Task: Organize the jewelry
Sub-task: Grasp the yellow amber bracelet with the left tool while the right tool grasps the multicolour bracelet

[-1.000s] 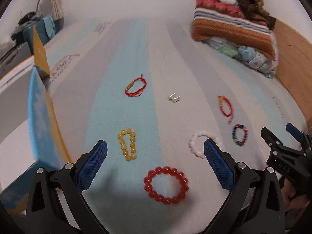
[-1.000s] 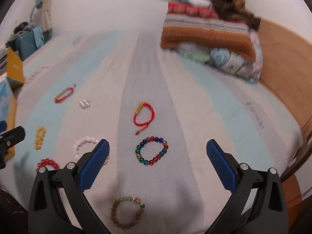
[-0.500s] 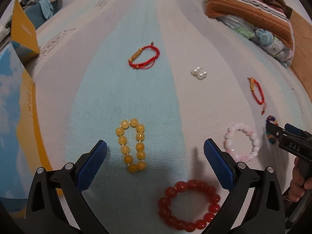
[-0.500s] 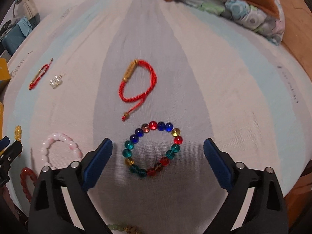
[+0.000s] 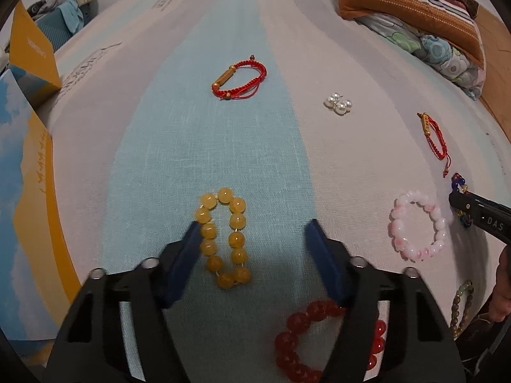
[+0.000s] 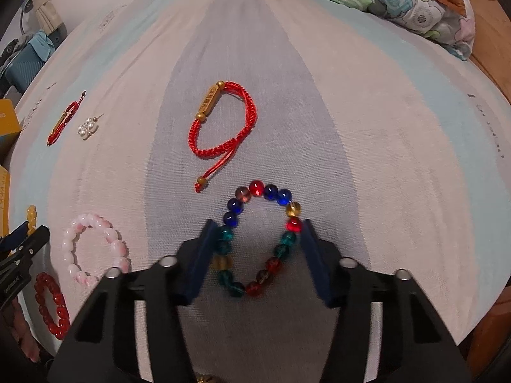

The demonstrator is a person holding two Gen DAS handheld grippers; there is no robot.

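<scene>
**beadfan22:** So what's each clamp doing, going left to right?

**umi_tinkerer:** Left gripper (image 5: 252, 229) is low over the striped bedsheet (image 5: 223, 127) with its blue pads spread wide. The oval yellow glass-bead bracelet (image 5: 223, 239) lies between them, hugging the left pad (image 5: 188, 252), and nothing is pinched. The chunky dark red bead bracelet (image 5: 297, 338) sits near, partly under its right finger. Farther off on the pale blue stripe is a red braided cord bracelet with a gold tube (image 5: 239, 78), and right of that a little cluster of white pearl earrings (image 5: 338, 103).

**beadfan22:** And the right side?

**umi_tinkerer:** A pink-and-white marbled bead bracelet (image 5: 418, 226) lies flat between the two tools. Right gripper (image 6: 255, 233) is also parted, straddling the multicoloured glass-bead bracelet (image 6: 258, 239); both pads sit right against the beads on either side, but I can't tell if they're squeezing, and the loop is lying on the sheet. Just beyond it is a second red braided cord bracelet with an engraved gold bar (image 6: 223, 124). Far right, folded striped and floral blankets (image 6: 399, 3) are piled by the wooden bed edge (image 6: 491, 41).
</scene>
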